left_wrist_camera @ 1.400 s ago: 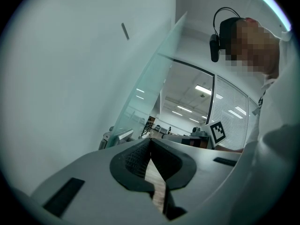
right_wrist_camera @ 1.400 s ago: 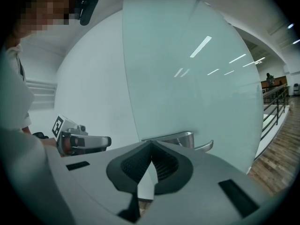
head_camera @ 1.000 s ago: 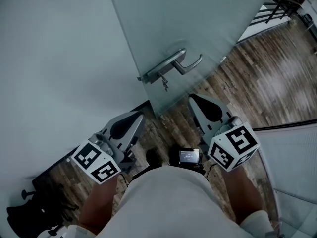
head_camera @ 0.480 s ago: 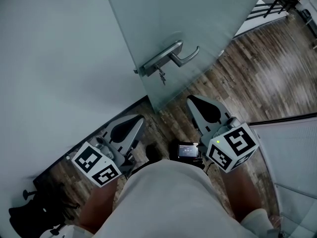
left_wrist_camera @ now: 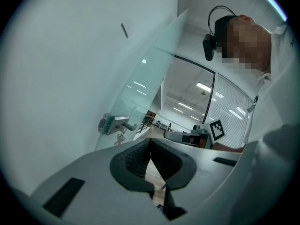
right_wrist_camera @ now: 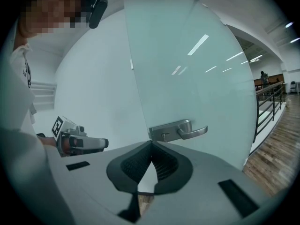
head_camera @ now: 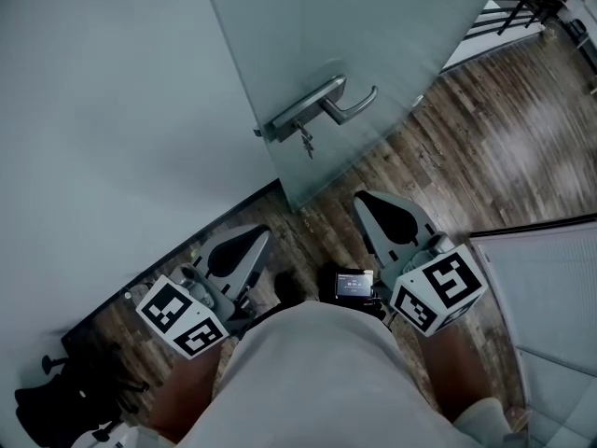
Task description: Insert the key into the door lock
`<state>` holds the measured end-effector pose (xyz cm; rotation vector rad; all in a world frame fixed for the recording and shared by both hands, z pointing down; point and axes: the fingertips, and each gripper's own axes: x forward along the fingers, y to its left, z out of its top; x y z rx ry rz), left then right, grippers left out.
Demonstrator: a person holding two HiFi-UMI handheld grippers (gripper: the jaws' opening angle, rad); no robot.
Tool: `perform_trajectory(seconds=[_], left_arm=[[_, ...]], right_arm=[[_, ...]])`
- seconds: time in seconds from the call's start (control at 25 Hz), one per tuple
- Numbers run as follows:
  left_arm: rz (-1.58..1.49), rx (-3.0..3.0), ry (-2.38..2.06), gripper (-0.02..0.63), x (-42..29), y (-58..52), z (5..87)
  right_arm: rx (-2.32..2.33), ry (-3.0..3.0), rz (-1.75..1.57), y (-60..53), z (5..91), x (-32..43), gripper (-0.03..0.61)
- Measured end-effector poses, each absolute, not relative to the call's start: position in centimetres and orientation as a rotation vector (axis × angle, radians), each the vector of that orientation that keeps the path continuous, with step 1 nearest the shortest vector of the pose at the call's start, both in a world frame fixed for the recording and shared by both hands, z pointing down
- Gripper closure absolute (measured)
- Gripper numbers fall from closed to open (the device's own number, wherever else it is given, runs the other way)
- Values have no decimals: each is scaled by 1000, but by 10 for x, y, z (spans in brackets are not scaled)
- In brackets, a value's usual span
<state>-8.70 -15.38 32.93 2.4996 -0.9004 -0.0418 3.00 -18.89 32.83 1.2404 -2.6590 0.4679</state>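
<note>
Frosted glass door [head_camera: 373,26], steel lever handle [head_camera: 353,110], key [head_camera: 306,143]; left hand-held gripper [head_camera: 261,237], right hand-held gripper [head_camera: 360,200] both closed, empty.

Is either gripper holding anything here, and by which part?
Nothing is held. The left gripper and right gripper are both shut and empty; the key hangs at the lock plate, away from both.

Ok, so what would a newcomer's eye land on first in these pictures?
Probably the metal lever handle on the frosted glass door, at upper centre of the head view, with keys dangling just under it. Next come the left tongs and right tongs low in that view, each carrying a black-and-white marker cube, both shut, empty and short of the door.
</note>
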Motion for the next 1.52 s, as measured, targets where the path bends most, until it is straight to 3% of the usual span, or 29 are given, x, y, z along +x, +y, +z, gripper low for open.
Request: perform_trajectory(seconds=[1.52], left_arm=[[-24,2482,-859,598,-75,-129,334]], right_arm=[[1238,-2650,455,-171,323,35,566]])
